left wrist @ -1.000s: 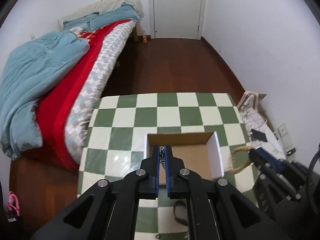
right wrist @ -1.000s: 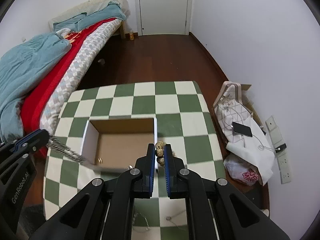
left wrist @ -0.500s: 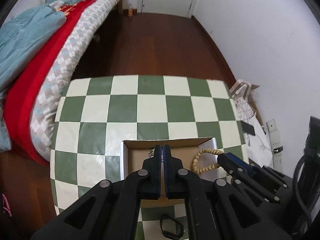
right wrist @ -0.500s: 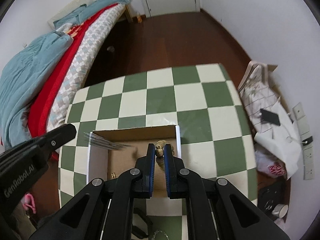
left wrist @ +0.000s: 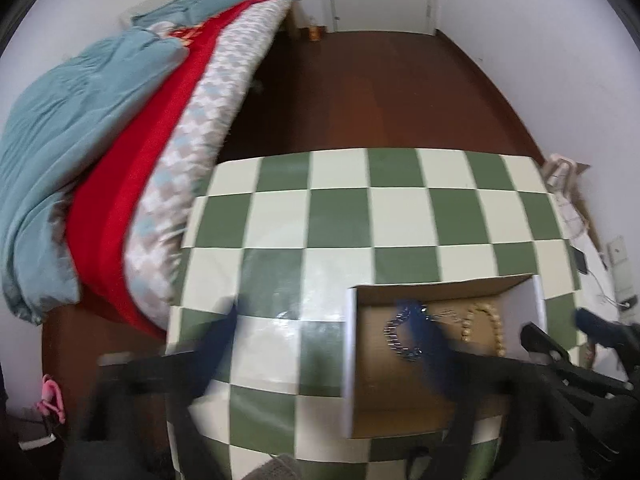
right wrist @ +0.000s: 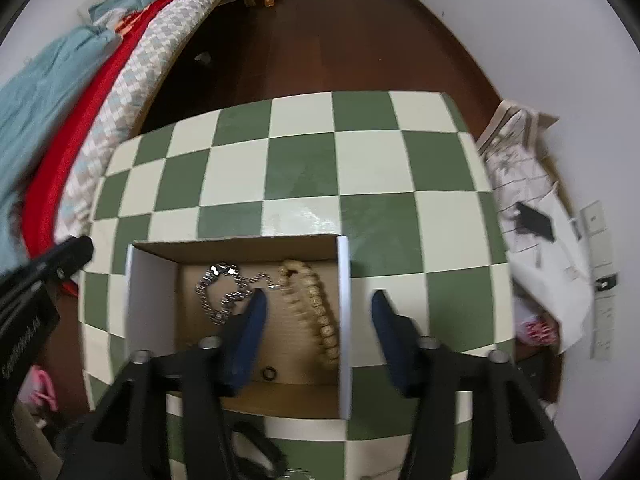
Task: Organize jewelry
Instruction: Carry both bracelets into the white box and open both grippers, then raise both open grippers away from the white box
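Note:
An open cardboard box [right wrist: 344,320] stands on the green and white checked table [right wrist: 304,176]. Inside lie a silver chain bracelet [right wrist: 218,296], a wooden bead bracelet [right wrist: 316,308] and a small dark ring [right wrist: 269,373]. My right gripper [right wrist: 318,308] is open and empty, its jaws wide over the box's right side. My left gripper [left wrist: 324,328] is open and empty, blurred, its jaws spread across the box's left wall [left wrist: 348,360]. The chain [left wrist: 400,332] and beads [left wrist: 488,328] show in the left wrist view too.
A bed with blue and red bedding [right wrist: 60,92] runs along the table's left side. Bags and papers [right wrist: 532,208] lie on the floor at the right by the wall. A dark object [right wrist: 256,452] lies on the table's near edge.
Both grippers have opened. The silver chain and the bead bracelet have dropped into the box. Both views are blurred by movement.

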`<state>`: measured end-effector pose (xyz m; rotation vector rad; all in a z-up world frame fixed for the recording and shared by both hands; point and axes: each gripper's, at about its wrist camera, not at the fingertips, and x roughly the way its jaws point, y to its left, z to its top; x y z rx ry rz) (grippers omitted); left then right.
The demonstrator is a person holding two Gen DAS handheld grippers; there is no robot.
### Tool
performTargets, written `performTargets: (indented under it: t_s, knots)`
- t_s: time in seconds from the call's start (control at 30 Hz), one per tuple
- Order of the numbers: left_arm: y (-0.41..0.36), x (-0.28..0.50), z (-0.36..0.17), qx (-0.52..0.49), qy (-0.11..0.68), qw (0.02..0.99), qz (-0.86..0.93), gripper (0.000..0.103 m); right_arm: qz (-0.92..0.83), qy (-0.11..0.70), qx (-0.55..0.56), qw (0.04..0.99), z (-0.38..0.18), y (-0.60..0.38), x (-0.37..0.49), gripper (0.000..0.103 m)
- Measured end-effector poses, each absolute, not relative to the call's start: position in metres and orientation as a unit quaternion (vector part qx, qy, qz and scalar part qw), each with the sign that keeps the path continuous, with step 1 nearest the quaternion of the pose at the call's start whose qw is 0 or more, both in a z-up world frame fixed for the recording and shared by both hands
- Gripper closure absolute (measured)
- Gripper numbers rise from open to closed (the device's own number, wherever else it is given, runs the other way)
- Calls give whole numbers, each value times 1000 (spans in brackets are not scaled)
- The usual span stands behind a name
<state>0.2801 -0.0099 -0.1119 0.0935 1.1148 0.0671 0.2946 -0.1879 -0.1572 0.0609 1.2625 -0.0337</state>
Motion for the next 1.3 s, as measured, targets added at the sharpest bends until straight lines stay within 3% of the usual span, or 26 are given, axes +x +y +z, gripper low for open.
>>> performTargets:
  t_s: [0.03, 0.1, 0.13, 0.27, 0.3, 0.63, 1.3]
  knots:
    - [-8, 278, -112, 44, 527, 848, 34, 4, -19, 589, 19, 808, -156, -187, 293, 37]
    - [-3, 272, -116, 53, 528, 846, 46, 3, -29, 587, -2, 809, -157, -182, 287, 15]
    - [-1, 268, -116, 54, 525, 848, 49, 1, -33, 588, -12, 808, -157, -181, 285, 11]
    - [2, 253, -116, 54, 515, 854, 52, 1, -30, 587, -29, 808, -159, -174, 271, 5]
    - [3, 250, -116, 53, 514, 855, 53, 0, -29, 586, -31, 809, -159, -173, 267, 0]
    - [9, 210, -90, 40, 488, 870, 58, 0, -31, 566, -12, 824, -143, -170, 232, 0]
    - [16, 108, -16, 34, 414, 909, 43, 0, -34, 470, 13, 882, -54, -168, 132, 0]
